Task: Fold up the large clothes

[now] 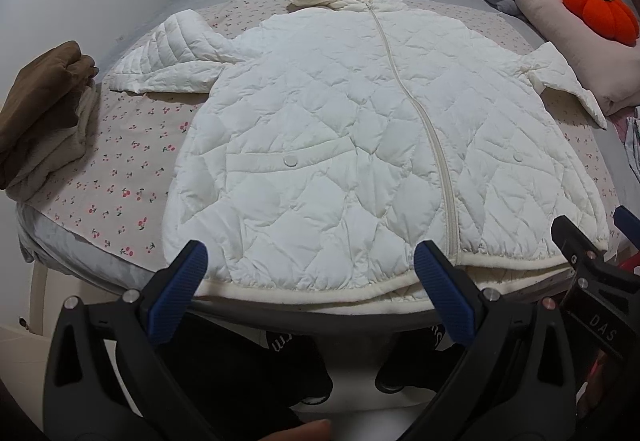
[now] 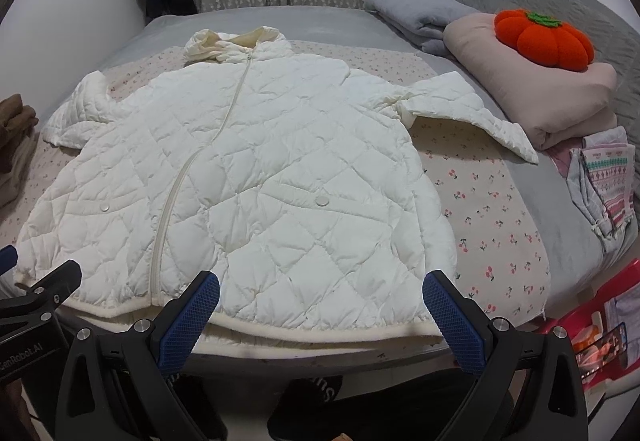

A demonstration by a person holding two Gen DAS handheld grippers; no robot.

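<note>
A white quilted hooded jacket (image 1: pixel 360 145) (image 2: pixel 248 181) lies flat and zipped on the bed, front up, hood at the far end, both sleeves spread out to the sides. Its hem runs along the near bed edge. My left gripper (image 1: pixel 312 261) hovers open just above the left half of the hem, with nothing between its blue pads. Over the right half of the hem my right gripper (image 2: pixel 320 293) is open and empty too. The right gripper's body also shows at the right edge of the left wrist view.
A cherry-print sheet (image 2: pixel 492 209) covers the bed. A folded brown and cream garment (image 1: pixel 40 113) lies at the left. At the right are a pink folded quilt (image 2: pixel 552 89) with an orange pumpkin cushion (image 2: pixel 544 39), grey bedding (image 2: pixel 416 13) and patterned cloth (image 2: pixel 608 185). Feet in dark shoes stand below.
</note>
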